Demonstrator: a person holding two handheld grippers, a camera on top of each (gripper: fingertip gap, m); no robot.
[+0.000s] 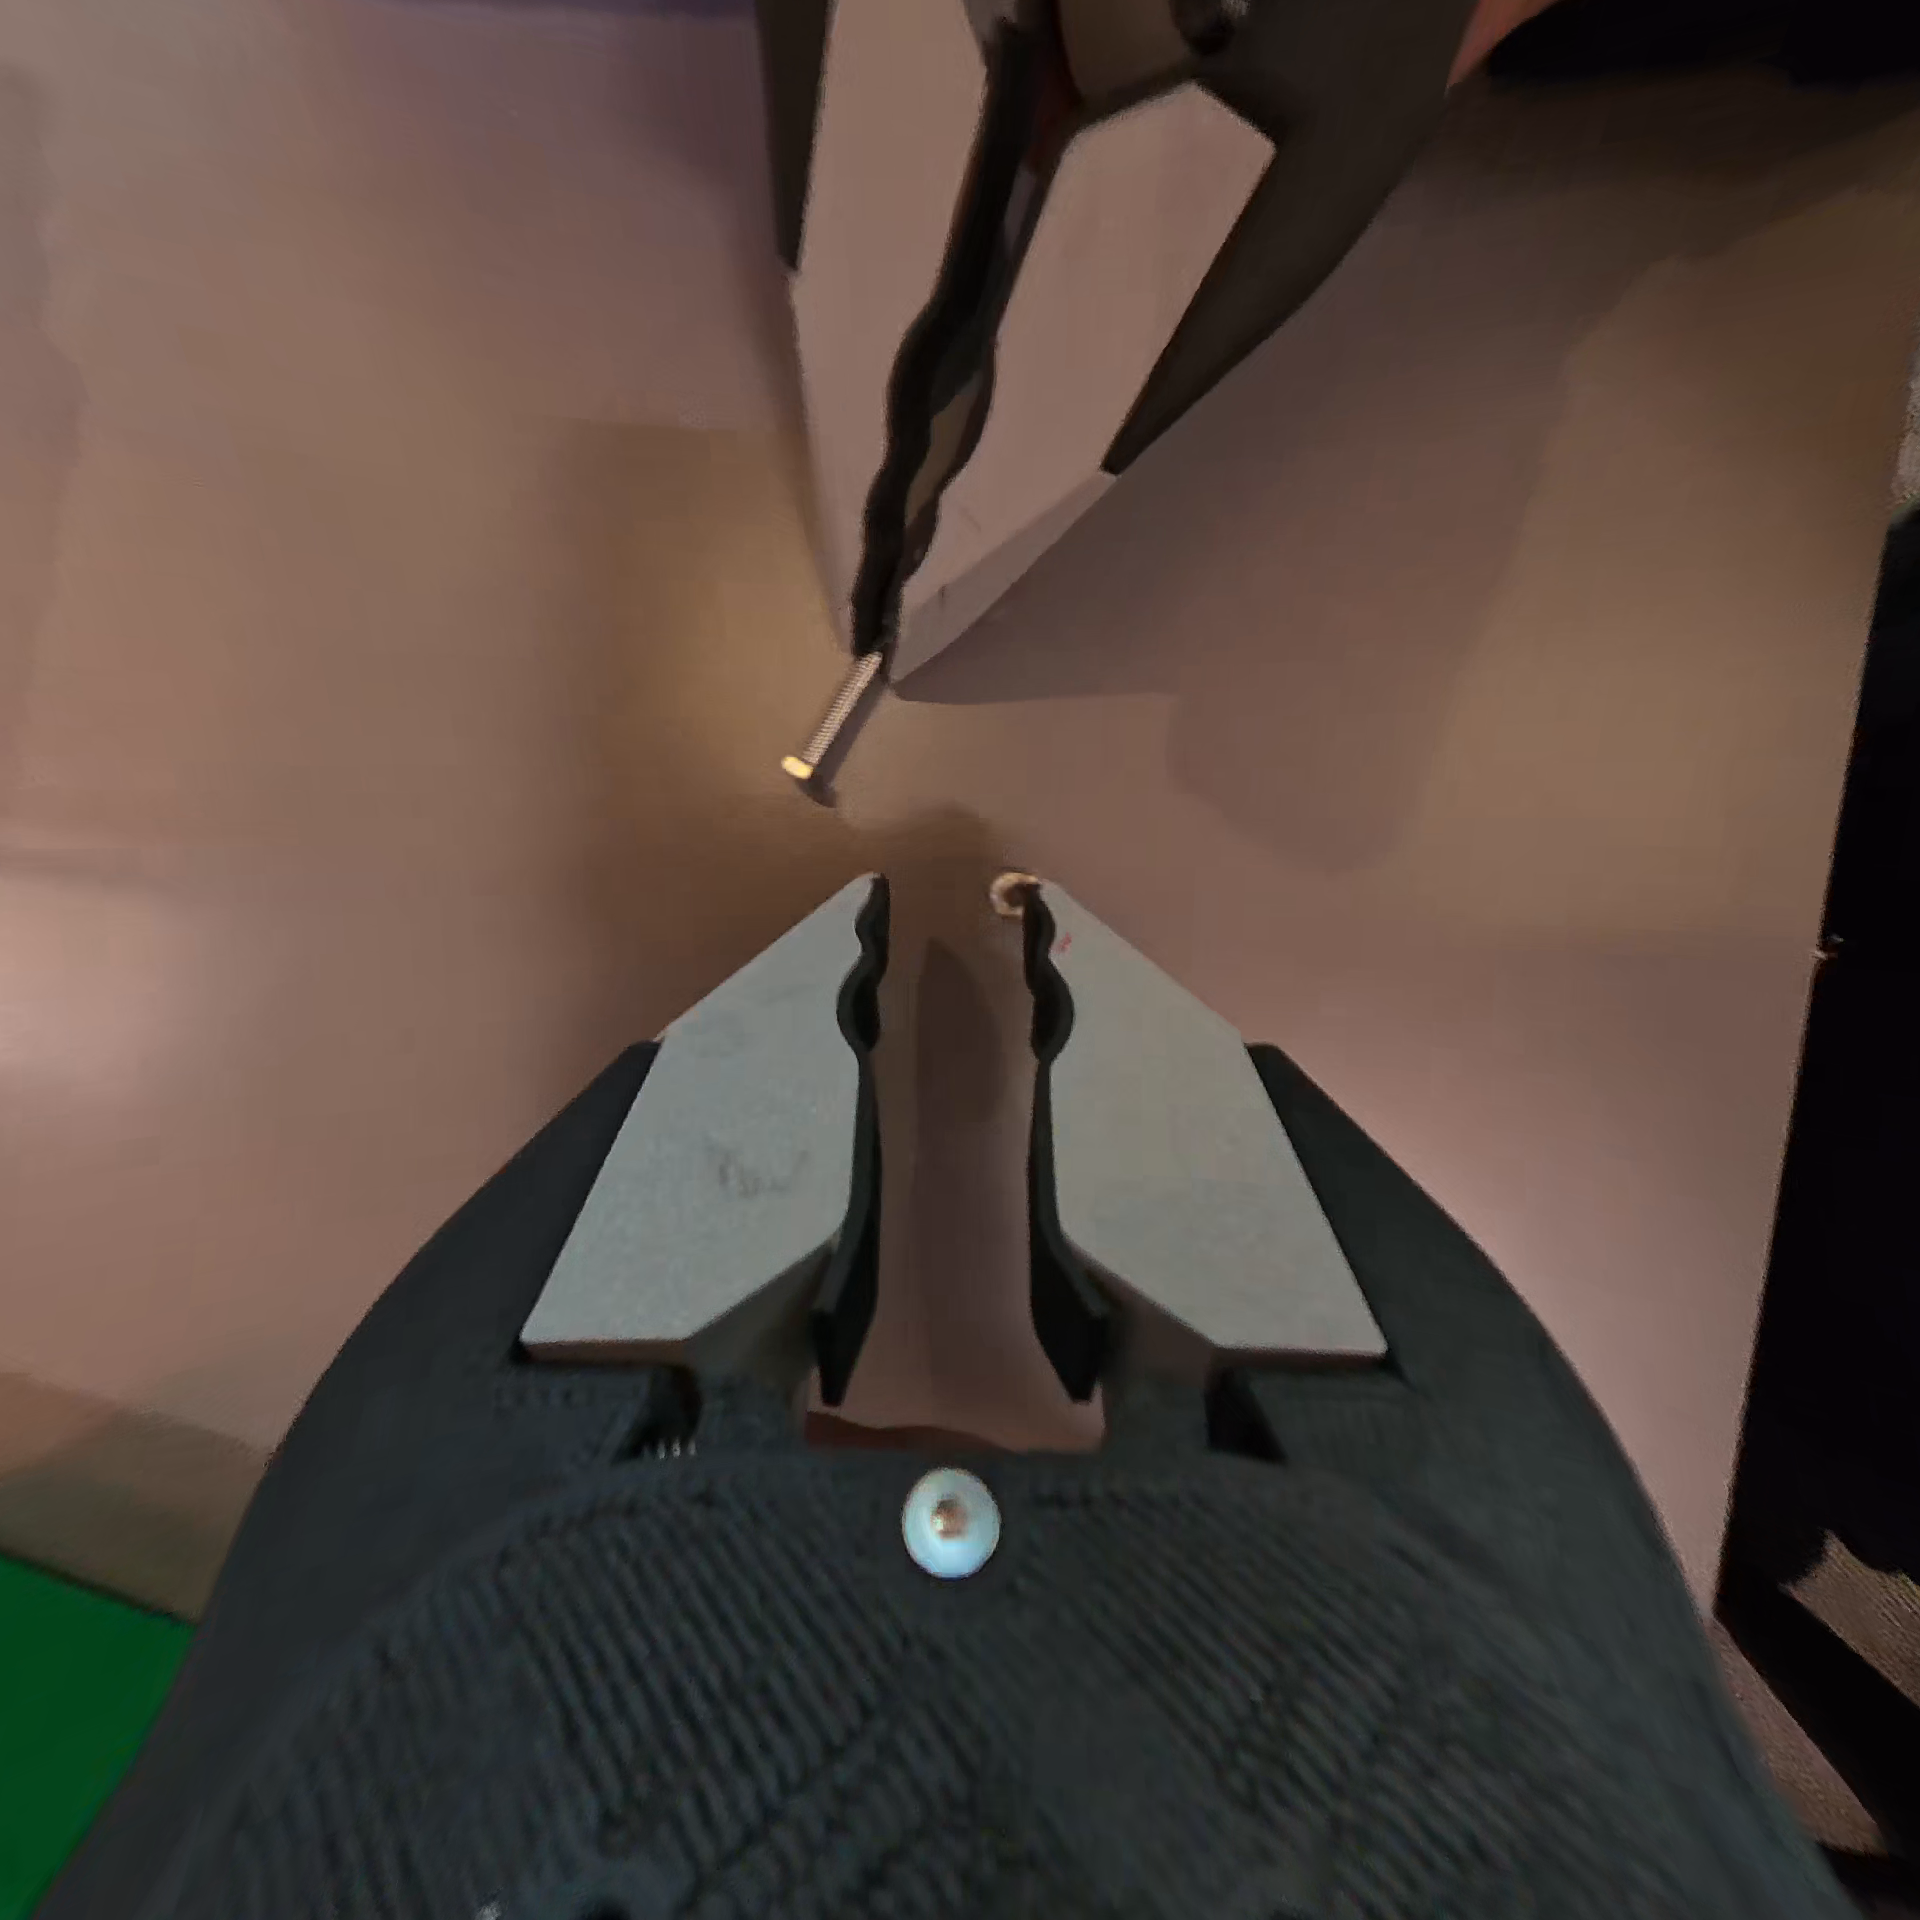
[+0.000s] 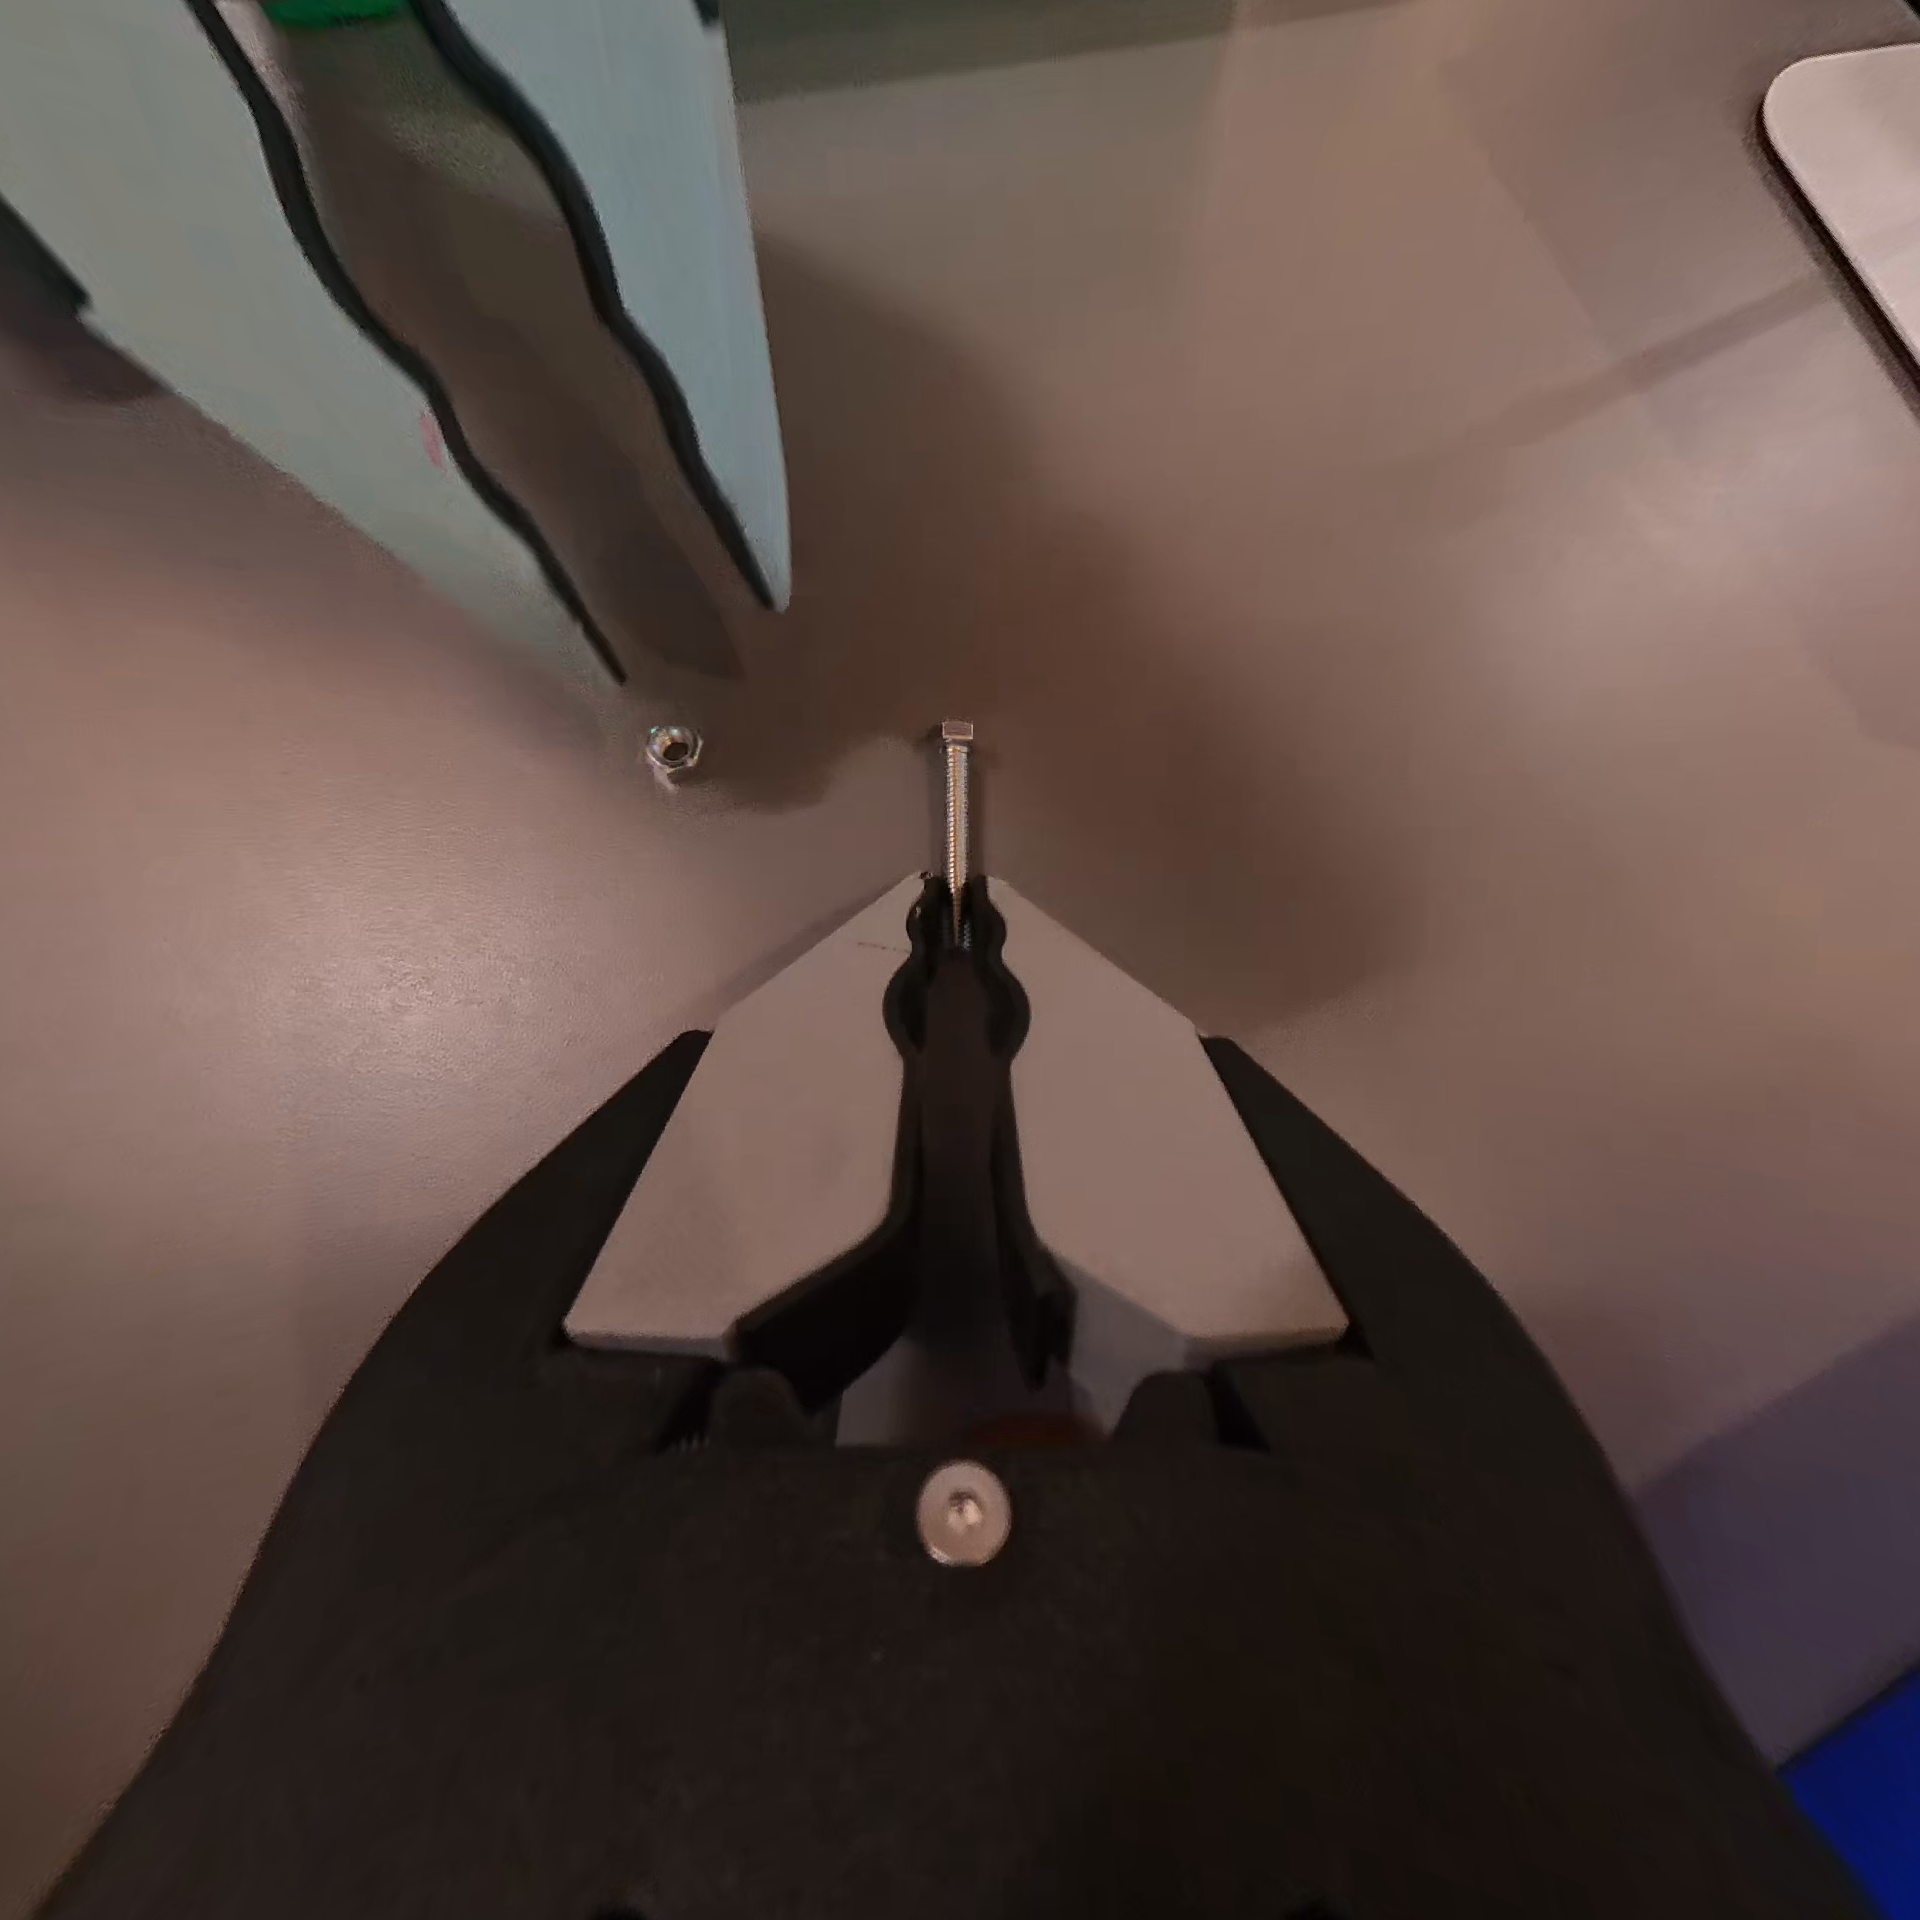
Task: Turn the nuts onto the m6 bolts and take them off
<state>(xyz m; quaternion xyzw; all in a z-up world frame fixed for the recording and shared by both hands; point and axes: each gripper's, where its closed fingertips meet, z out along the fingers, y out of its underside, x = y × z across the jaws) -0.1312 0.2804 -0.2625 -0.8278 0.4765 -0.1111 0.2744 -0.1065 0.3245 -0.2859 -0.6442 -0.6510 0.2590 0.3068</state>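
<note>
My right fingers [image 2: 954,896] clamp the bolt [image 2: 957,795] by its threaded end, head outward above the surface [image 2: 1351,623]; my left fingers [image 1: 954,894] stand narrowly apart, empty, just beside the loose nut [image 2: 673,750]. I judge threading not yet begun, removal still ahead. No legible writing or brand shows.

The light is dim and warm in both views. Soft bright patches are seen on the table [image 2: 1558,540], far right and near left. Dark shadows are thrown under the right tongs [image 2: 954,883] and the left tongs [image 1: 951,894]. The edges are bent and blurred by the wide lens. The bolt [image 2: 957,800] is seen sharply.
</note>
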